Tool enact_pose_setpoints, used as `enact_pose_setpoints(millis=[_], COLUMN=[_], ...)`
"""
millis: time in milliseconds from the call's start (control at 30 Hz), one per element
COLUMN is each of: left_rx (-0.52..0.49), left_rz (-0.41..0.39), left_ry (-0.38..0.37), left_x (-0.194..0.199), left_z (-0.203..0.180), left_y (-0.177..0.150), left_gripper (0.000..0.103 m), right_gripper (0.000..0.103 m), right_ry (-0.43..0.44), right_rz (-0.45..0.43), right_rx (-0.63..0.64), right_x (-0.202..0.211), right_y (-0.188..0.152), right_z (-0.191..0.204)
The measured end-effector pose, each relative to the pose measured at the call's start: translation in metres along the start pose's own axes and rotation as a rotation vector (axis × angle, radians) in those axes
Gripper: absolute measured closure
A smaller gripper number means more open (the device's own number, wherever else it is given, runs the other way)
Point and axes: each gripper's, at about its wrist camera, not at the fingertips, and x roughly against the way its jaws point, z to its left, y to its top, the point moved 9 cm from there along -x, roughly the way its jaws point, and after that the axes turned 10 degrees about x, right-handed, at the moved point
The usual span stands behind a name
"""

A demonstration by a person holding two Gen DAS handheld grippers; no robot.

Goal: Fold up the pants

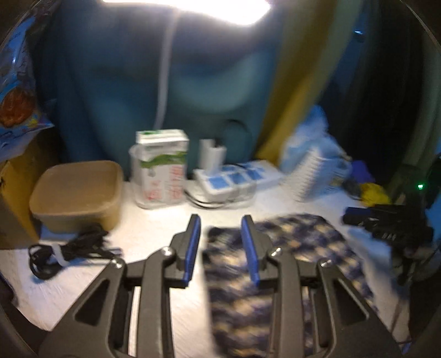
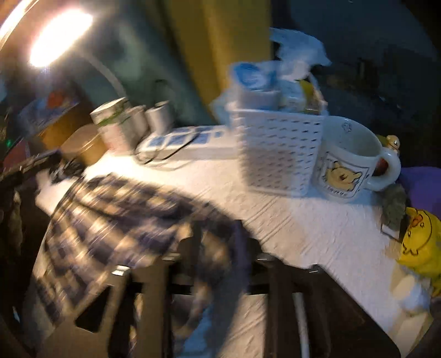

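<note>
The pants [image 1: 289, 264] — a dark blue and tan plaid cloth, blurred in both views — lie on the white table [image 1: 154, 234], folded into a rough block on its right-hand part as the left wrist view shows it. The left gripper [image 1: 220, 247] hovers over the table with its blue-padded fingers [image 1: 193, 247] set wide apart and nothing between them; the near edge of the pants runs under the right-hand finger, while the left-hand finger stands over bare table. In the right wrist view the right gripper [image 2: 217, 245] is dark and heavily smeared, and a fold of the plaid cloth rises between its fingers; whether they are pinched on it cannot be told from the blur. From that view the pants [image 2: 115, 214] spread leftward toward the table's near-left edge. Along the back of the table stand a tan tub [image 1: 77, 192], a carton [image 1: 161, 170] in a clear cup, a white power strip [image 1: 234, 179] with blue switches, and a white basket [image 2: 278, 151] stuffed with blue-and-white packets. Just beside the basket, touching or nearly so, stands a mug [image 2: 350, 162] with a yellow bear on it, upright, handle to the right. A coiled black cable [image 1: 66, 247] lies near the tub at the table's left edge. A yellow duck figure [image 2: 421, 242] sits at the far right of the right wrist view, and a bright lamp [image 1: 184, 8] glares overhead — washing out the top of both views.
</note>
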Motion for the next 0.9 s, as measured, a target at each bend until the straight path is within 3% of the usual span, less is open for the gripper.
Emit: enact_pose_setpoints(millis=[33, 167, 333, 400, 567, 700, 833, 900], left_rx=[-0.022, -0.128, -0.138, -0.108, -0.107, -0.108, -0.123, -0.151], left_rz=[0.019, 0.133, 0.197, 0.216, 0.223, 0.164, 0.132, 0.156], left_ry=[-0.022, -0.096, -0.040, -0.028, -0.026, -0.001, -0.065, -0.111], left_x=[0.002, -0.007, -0.034, -0.045, -0.045, -0.022, 0.003, 0.008], left_z=[-0.011, -0.051, -0.043, -0.026, -0.015, -0.021, -0.043, -0.059], left_y=[-0.009, -0.058, -0.088, -0.091, -0.087, -0.073, -0.069, -0.080], left_gripper=[0.071, 0.071, 0.071, 0.071, 0.071, 0.071, 0.071, 0.071], right_gripper=[0.052, 0.052, 0.052, 0.052, 0.052, 0.052, 0.052, 0.052], right_ry=[0.012, 0.056, 0.016, 0.006, -0.027, -0.068, -0.024, -0.001], right_rz=[0.004, 0.020, 0.129, 0.119, 0.147, 0.158, 0.065, 0.040], right_rx=[0.022, 0.118, 0.195, 0.196, 0.180, 0.157, 0.173, 0.188], right_x=[0.002, -0.001, -0.021, -0.018, 0.006, 0.028, 0.057, 0.059], right_y=[-0.003, -0.020, -0.055, -0.063, -0.086, -0.098, -0.086, -0.081], right_z=[0.013, 0.058, 0.080, 0.080, 0.057, 0.047, 0.072, 0.091])
